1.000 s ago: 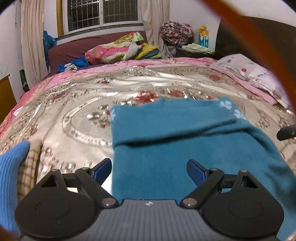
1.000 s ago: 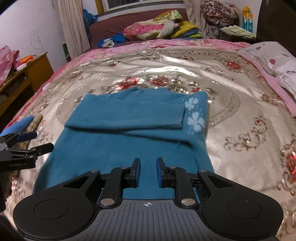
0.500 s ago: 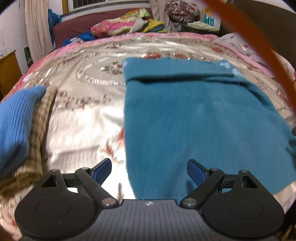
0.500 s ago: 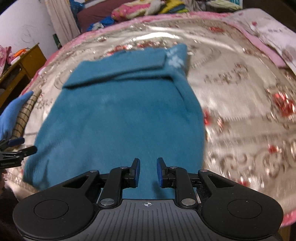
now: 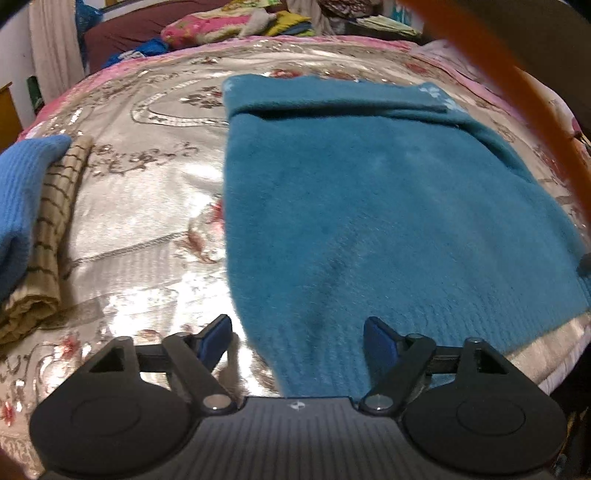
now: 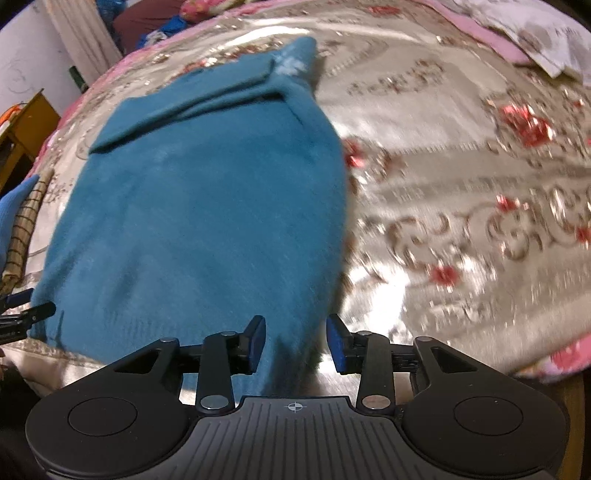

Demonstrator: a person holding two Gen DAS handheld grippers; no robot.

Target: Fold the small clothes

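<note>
A teal sweater [image 5: 369, 206] lies flat on the bed, its sleeves folded across the far end. It also shows in the right wrist view [image 6: 199, 206]. My left gripper [image 5: 297, 336] is open and empty over the sweater's near left hem corner. My right gripper [image 6: 295, 341] is open, its fingers on either side of the near right hem corner, not closed on it. The left gripper's fingertips [image 6: 26, 310] show at the left edge of the right wrist view.
The bed has a shiny floral bedspread [image 5: 147, 155]. A folded pile, light blue knit [image 5: 22, 184] on a tan checked cloth [image 5: 51, 221], lies left of the sweater. Pillows [image 6: 546, 40] lie at the right. Bedding is heaped at the far end [image 5: 221, 26].
Both grippers have moved back and down toward the sweater's near hem. The right gripper's jaws have opened wider. The left gripper stays open.
</note>
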